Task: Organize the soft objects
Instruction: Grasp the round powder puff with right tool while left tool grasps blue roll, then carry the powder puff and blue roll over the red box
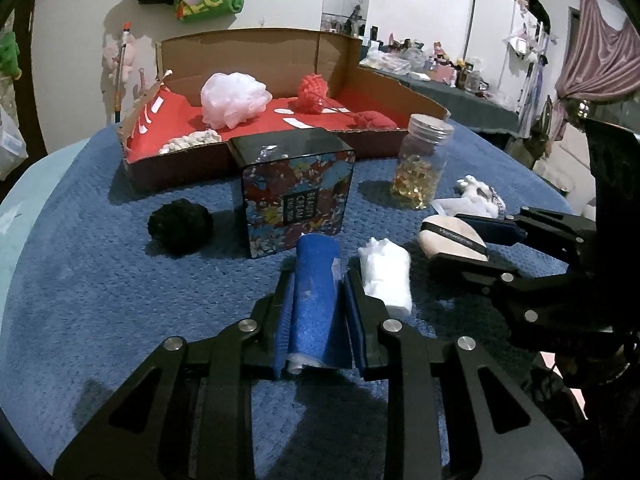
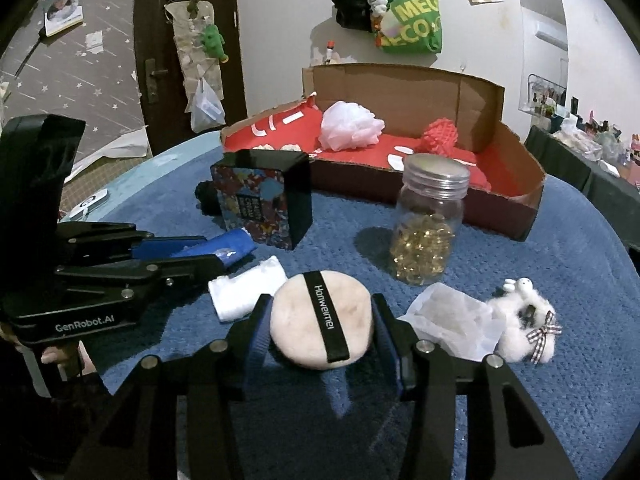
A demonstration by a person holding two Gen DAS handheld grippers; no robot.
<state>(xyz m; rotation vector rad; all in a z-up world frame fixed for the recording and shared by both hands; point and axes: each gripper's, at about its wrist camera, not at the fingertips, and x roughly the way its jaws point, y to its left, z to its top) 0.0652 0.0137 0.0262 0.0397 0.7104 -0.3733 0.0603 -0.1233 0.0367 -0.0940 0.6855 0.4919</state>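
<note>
Left wrist: blue roll [image 1: 314, 300] clamped between left gripper [image 1: 316, 280] fingers.

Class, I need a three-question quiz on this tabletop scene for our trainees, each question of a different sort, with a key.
1. True or false: the left gripper is shut on the blue roll.
2. What lies between the fingers of the right gripper?
A. glass jar
B. powder puff
C. black pompom
3. Fill in: the pink bath pouf lies inside the ____.

Key
1. True.
2. B, the powder puff; the glass jar and black pompom stand apart on the blue mat.
3. Cardboard box.
</note>
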